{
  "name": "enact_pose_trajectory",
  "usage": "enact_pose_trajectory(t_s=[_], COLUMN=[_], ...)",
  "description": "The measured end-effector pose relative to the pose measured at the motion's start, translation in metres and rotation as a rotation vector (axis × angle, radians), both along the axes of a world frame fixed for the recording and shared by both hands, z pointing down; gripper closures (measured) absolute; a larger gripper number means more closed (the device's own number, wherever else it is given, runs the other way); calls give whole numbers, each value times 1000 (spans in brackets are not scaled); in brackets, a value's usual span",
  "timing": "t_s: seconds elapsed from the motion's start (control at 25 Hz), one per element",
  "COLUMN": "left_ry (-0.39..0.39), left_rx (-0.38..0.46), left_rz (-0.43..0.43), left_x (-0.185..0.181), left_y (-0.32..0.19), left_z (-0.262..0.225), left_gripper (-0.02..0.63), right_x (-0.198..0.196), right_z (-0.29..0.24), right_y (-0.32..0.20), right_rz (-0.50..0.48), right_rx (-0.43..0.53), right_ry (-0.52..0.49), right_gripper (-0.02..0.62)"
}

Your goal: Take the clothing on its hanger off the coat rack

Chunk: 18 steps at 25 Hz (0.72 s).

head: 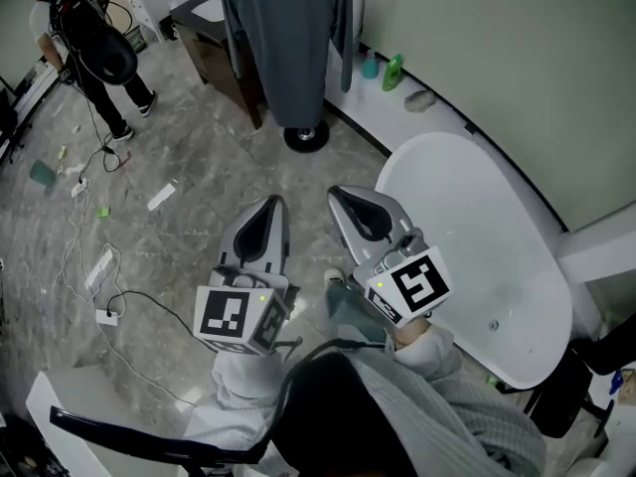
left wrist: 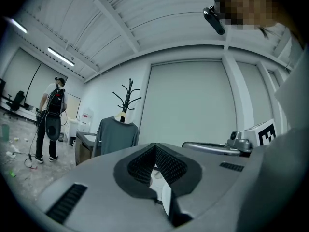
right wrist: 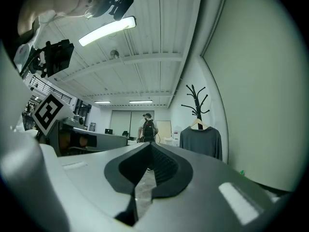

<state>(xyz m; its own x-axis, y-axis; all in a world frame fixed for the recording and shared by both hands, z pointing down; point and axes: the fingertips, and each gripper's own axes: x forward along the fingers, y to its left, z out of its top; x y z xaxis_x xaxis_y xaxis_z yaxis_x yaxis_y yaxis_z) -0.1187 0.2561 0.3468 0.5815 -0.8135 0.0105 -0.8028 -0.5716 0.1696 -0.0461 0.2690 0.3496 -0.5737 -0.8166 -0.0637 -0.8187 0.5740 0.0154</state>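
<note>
Marbled floor (head: 199, 182), grey sweater (head: 288, 43) on coat rack (head: 304, 137)

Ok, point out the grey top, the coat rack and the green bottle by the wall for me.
grey top (head: 286, 48): head view, middle of the hanging body panel.
coat rack (right wrist: 196, 104): right gripper view, the pole just below its branching hooks.
green bottle (head: 394, 72): head view, the bottle's body, on the floor by the wall.

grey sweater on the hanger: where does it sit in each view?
Head view: grey sweater at top centre, hanging above a round base.
Left gripper view: left of centre, mid-height.
Right gripper view: right of centre, mid-height.
Shared landmark: the coat rack; its branches rise above the sweater in both gripper views, and only its base shows in the head view.
</note>
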Motion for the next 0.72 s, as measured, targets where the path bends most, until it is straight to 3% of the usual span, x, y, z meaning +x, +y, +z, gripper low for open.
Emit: enact_pose_trajectory(t_s=[0.16, 0.36, 0.56, 0.72], left_ry=[11, 5, -6, -5], left_rx=[40, 25, -15, 9], left_rz=[33, -2, -43, -13], left_x=[26, 47, 39, 29], left_y=[-91, -181, -268, -355], left_z=[-28, -33, -23, -7], left_gripper=[601, 601, 601, 601], right_x=[24, 52, 52, 43], right_z=[-28, -39, -26, -10], right_y=[-95, -188, -272, -357], right_rz=[3, -13, -19, 9], right_rx=[34, 31, 2, -7], right_ry=[7, -4, -16, -4], right_gripper=[594, 594, 594, 594])
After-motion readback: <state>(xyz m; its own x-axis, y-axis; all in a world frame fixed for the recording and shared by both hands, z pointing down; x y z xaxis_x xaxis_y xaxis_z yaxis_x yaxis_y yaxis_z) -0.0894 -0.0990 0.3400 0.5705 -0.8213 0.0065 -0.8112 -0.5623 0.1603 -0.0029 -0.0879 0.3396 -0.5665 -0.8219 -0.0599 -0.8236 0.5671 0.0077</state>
